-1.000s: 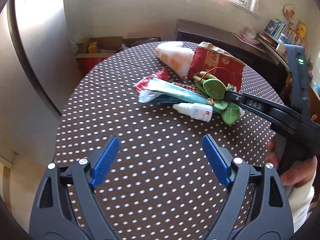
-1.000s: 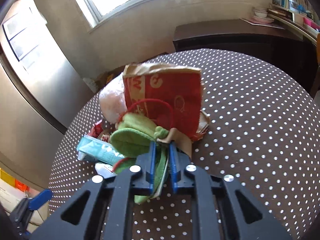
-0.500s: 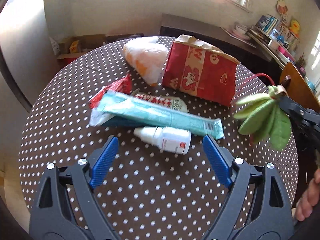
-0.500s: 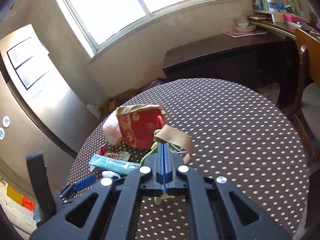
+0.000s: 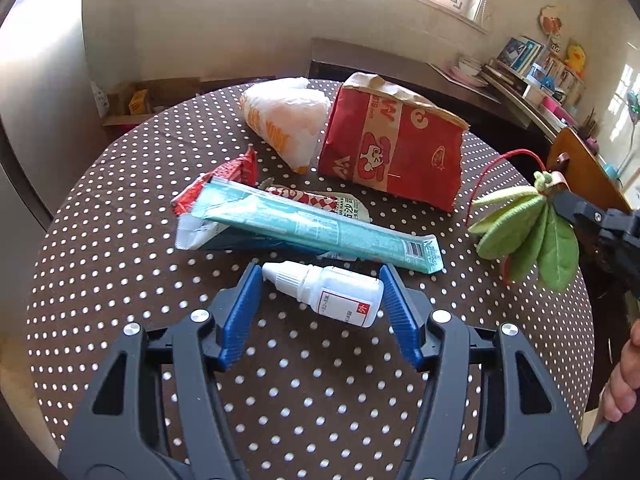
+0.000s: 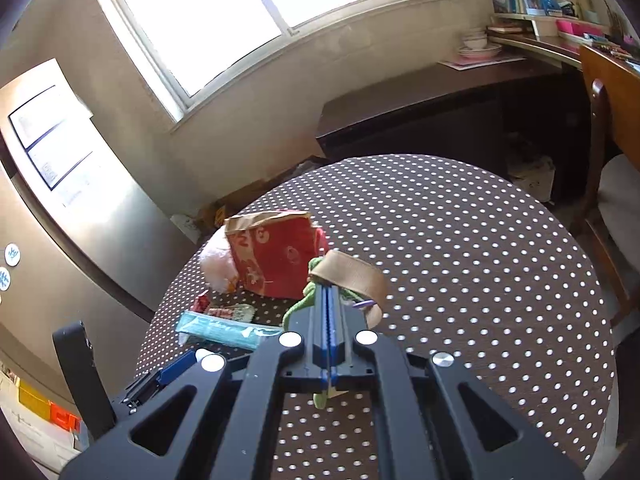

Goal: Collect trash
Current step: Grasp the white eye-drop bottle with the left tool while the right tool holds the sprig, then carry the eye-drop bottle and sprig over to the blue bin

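On the left, the left gripper [image 5: 320,300] has its blue fingers spread on both sides of the small white dropper bottle [image 5: 332,293], which lies on the dotted table [image 5: 120,240]. The pads seem very near the bottle, but I cannot tell if they touch it. I judge the step in hand is picking this bottle; the next move calls for closing the fingers on its body and lifting.

Just beyond lies the teal wrapper [image 5: 316,232] over red wrappers [image 5: 224,178]. Farther stand a white plastic bag [image 5: 286,120] and the red paper bag [image 5: 390,146]; what is inside them is not visible.

On the right, the right gripper [image 6: 326,292] is clenched on the green leaf toy [image 5: 528,232], holding it above the table.
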### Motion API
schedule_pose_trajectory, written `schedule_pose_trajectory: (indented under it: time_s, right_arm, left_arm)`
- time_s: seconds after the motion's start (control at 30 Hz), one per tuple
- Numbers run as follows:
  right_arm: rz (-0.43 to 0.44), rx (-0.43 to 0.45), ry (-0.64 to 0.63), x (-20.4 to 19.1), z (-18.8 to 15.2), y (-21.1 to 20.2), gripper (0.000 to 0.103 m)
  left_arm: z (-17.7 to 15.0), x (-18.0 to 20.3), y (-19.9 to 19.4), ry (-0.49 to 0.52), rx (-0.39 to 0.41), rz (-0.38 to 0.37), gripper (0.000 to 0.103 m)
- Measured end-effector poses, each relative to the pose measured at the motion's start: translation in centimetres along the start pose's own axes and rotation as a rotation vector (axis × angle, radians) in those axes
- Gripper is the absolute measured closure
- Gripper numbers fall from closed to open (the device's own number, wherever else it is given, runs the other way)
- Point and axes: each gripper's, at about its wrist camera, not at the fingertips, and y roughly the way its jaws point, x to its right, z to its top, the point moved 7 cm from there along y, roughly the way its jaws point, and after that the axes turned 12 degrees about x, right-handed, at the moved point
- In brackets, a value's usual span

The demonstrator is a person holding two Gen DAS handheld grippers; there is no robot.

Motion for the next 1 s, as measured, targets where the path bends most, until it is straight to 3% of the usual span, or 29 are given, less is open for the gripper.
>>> schedule_pose_trajectory:
  time_s: [0.27, 0.77, 1.0]
  right_arm:
    - [0.086, -0.001, -0.054, -5.3, -0.8, -0.5, 0.101]
    - [0.303, -0.094, -0.197, -18.5, -5.9, -0.5, 0.101]
    - [0.389, -0.148, -0.258, -24.7, -9.4, -0.6, 0.101]
  left_arm:
    - [0.7, -1.7, -2.8, -0.026, 0.057, 0.042, 0.043]
    - [-0.7, -12.6, -12.3, -0.152, 0.176, 0.207, 0.043]
    - [-2.5, -17.3, -15.7, -0.201, 0.196, 0.284, 0.043]
